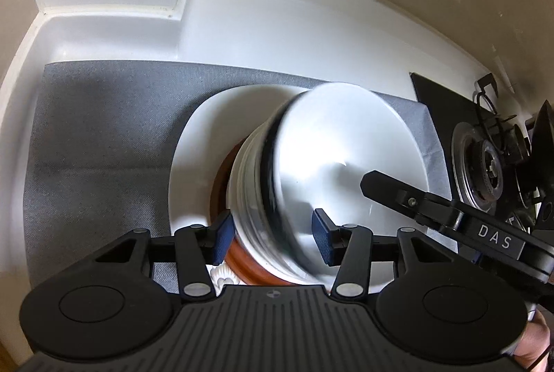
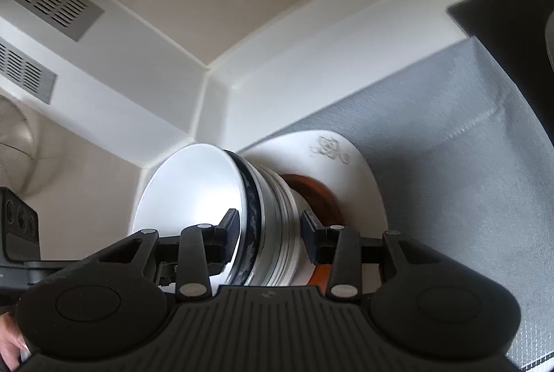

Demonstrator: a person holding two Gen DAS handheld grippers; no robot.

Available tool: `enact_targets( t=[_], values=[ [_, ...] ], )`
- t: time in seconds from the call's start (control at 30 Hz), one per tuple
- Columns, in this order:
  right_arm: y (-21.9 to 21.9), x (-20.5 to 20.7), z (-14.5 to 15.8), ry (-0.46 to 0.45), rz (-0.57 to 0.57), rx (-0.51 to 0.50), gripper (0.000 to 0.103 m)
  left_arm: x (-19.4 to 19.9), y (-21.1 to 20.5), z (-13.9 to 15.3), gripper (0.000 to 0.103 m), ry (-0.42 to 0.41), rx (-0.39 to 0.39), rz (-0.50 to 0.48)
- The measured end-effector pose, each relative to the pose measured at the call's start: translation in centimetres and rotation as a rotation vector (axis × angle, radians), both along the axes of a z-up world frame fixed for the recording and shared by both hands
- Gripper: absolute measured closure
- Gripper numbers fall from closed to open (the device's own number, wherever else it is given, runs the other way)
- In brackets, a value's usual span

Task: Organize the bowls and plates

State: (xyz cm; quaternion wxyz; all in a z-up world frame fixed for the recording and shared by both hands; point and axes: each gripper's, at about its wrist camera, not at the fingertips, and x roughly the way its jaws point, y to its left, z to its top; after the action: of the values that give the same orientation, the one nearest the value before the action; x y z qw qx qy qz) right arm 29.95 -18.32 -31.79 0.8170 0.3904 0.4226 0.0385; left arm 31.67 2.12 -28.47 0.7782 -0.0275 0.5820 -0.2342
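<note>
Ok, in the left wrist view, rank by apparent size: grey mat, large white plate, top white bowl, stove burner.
1. grey mat
2. large white plate and top white bowl: too close to rank, since the bowl sits nearer the camera and hides much of the plate
3. stove burner

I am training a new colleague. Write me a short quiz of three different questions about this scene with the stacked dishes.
1. True or false: the stack of bowls stands on a large white plate.
2. What colour is the dish between the stack and the plate: A green, B orange-brown, C blue?
3. Fill in: the plate lies on a grey ____.

Key: 1 true. 2 B. 3 mat. Both the left hand-held gripper and right hand-held gripper straddle the stack, open.
</note>
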Motion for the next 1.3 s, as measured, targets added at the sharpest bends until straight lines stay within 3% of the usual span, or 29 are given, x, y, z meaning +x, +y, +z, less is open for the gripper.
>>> enact_targets(
  t=[0.17,0.23,0.33,0.37,0.4,0.47,0.5,0.53,0.67,0.77,0.83,1.0,1.3],
  values=[
    [0.1,-0.4,0.0,-0.002,-0.011,0.007,0.056,-0.5,0.2,-0.2,0.053,-0.024,-0.012,0.016],
    [0.2,-1.5,1.1,-0.011,-0.028,-0.020,0.054,-1.5,1.1,1.1,0.052,-0.087,-0.025,0.040],
    [1.0,-4.8,5.1,-0.036,-0.080,-0.172,0.054,-5.3,2.1,5.7,0.040,-0.306,0.036,0.037],
    [1.5,-6.0,6.4,-0.038,-0.085,-0.196,0.050,-7.1,2.4,7.5,0.028,-0.374,0.064,0.046],
    [2.1,-7.2,7.9,-0.038,-0.080,-0.223,0.042,-8.6,2.6,9.2,0.015,-0.412,0.067,0.047],
    [3.7,-10.1,11.1,-0.062,-0.071,-0.272,0.025,-12.1,3.1,12.7,0.001,-0.448,0.018,0.026],
    [4.5,-11.5,12.7,-0.074,-0.067,-0.294,0.013,-13.8,3.1,14.5,0.000,-0.452,0.003,0.012],
    [5.3,-13.0,14.3,-0.083,-0.069,-0.310,0.009,-15.6,2.9,16.1,0.000,-0.461,0.008,0.012],
    [8.0,-17.5,20.0,-0.077,-0.058,-0.393,0.008,-21.9,2.1,20.8,0.000,-0.538,0.155,0.128],
    [8.5,-20.5,24.1,-0.114,-0.085,-0.512,0.000,-24.5,2.0,22.6,0.000,-0.518,0.216,0.152],
    [8.5,-21.8,25.9,-0.094,-0.101,-0.555,0.000,-25.4,2.0,23.2,0.000,-0.486,0.191,0.140],
    [8.3,-23.9,27.5,-0.020,-0.093,-0.502,0.000,-26.7,1.0,24.1,0.000,-0.444,0.204,0.058],
    [9.2,-25.0,27.5,0.005,-0.086,-0.488,0.000,-28.2,0.9,24.2,0.000,-0.450,0.243,0.056]
  ],
)
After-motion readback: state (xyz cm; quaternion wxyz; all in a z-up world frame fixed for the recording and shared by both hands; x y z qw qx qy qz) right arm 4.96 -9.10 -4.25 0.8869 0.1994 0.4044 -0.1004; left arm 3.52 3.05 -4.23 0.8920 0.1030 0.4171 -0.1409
